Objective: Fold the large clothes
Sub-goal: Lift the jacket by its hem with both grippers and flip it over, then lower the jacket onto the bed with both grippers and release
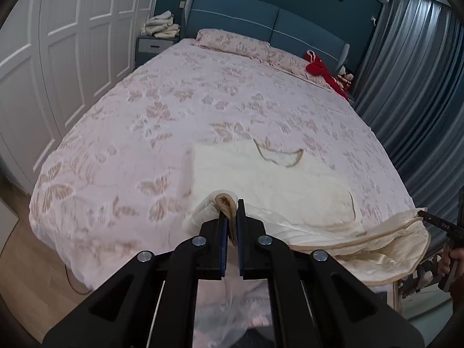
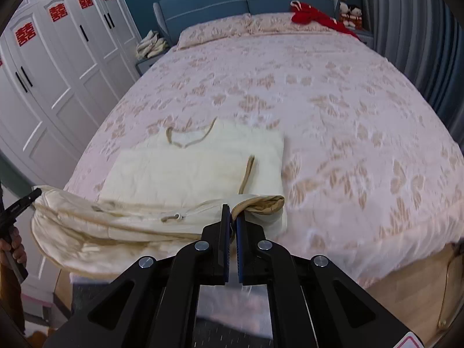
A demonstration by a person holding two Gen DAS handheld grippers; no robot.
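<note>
A cream padded garment (image 1: 269,182) with tan trim lies on the near part of the bed, its neckline (image 1: 279,156) toward the headboard. My left gripper (image 1: 231,211) is shut on one corner of its near hem, held up off the bed. At the right edge of the left wrist view, my right gripper (image 1: 435,220) holds the hem's other end. In the right wrist view the garment (image 2: 188,168) spreads ahead, and my right gripper (image 2: 232,213) is shut on the tan-edged hem corner. My left gripper (image 2: 27,200) pinches the far corner at the left edge. The hem sags between them.
The bed (image 1: 145,116) has a pink butterfly-patterned cover and pillows (image 1: 232,43). A red garment (image 2: 316,17) and plush toys (image 2: 352,14) lie by the blue headboard. White wardrobes (image 2: 58,87) stand to the left, grey curtains (image 1: 411,87) to the right. Folded cream clothes (image 1: 161,26) top a nightstand.
</note>
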